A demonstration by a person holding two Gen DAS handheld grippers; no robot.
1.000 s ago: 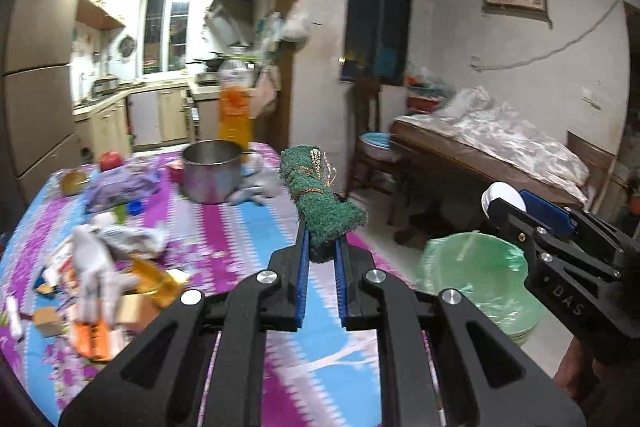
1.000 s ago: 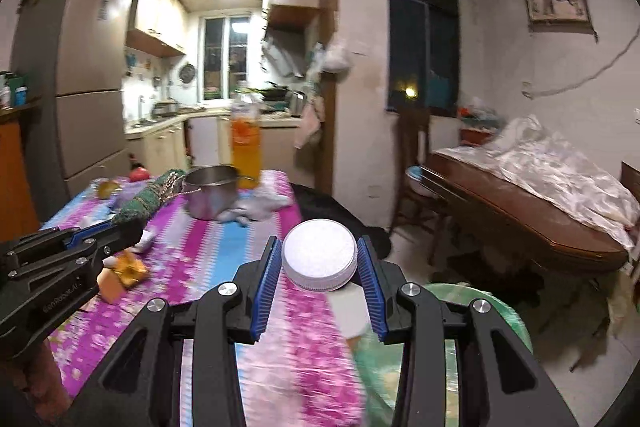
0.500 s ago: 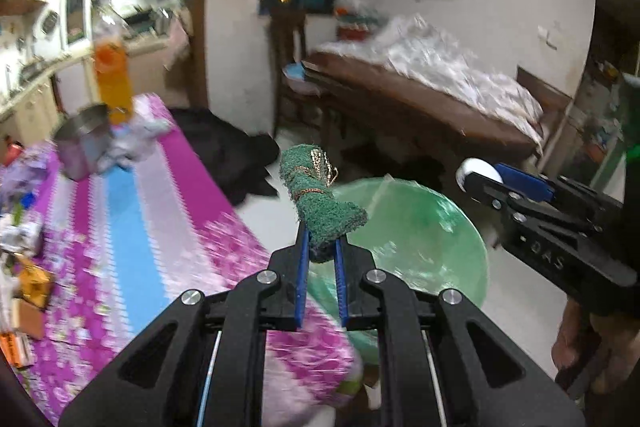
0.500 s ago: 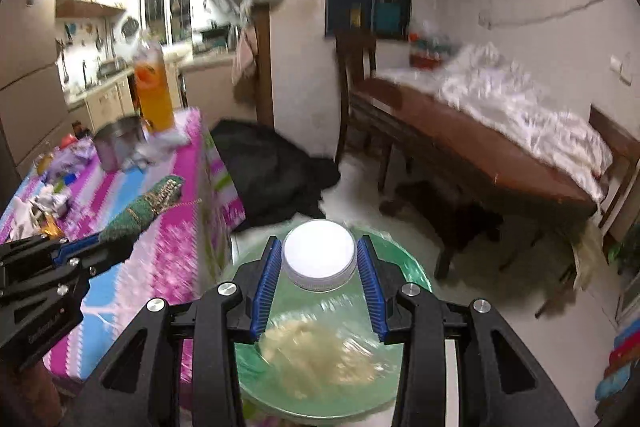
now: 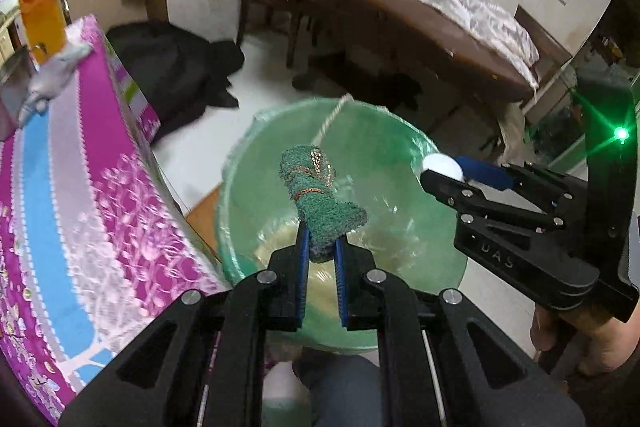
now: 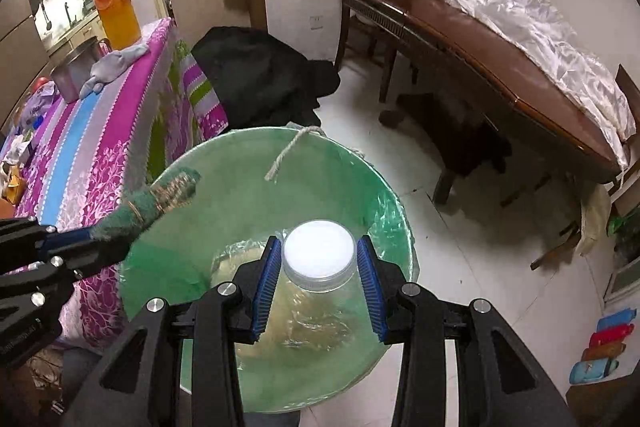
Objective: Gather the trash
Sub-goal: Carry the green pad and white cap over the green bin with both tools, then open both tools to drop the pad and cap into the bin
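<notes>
White floor tiles now fill the background around the green-lined bin (image 6: 248, 187), where a second ago both views faced the striped table (image 5: 60, 187); both grippers have swung over the bin's mouth, so I judge the drop is next. Over it, the left gripper (image 5: 322, 247) is clamped on a green scouring pad (image 5: 316, 195), the right gripper (image 6: 318, 267) on a white-capped clear jar (image 6: 318, 253). Only the right view shows the jar's clear body below the cap; the left view shows just its white cap (image 5: 438, 165).
</notes>
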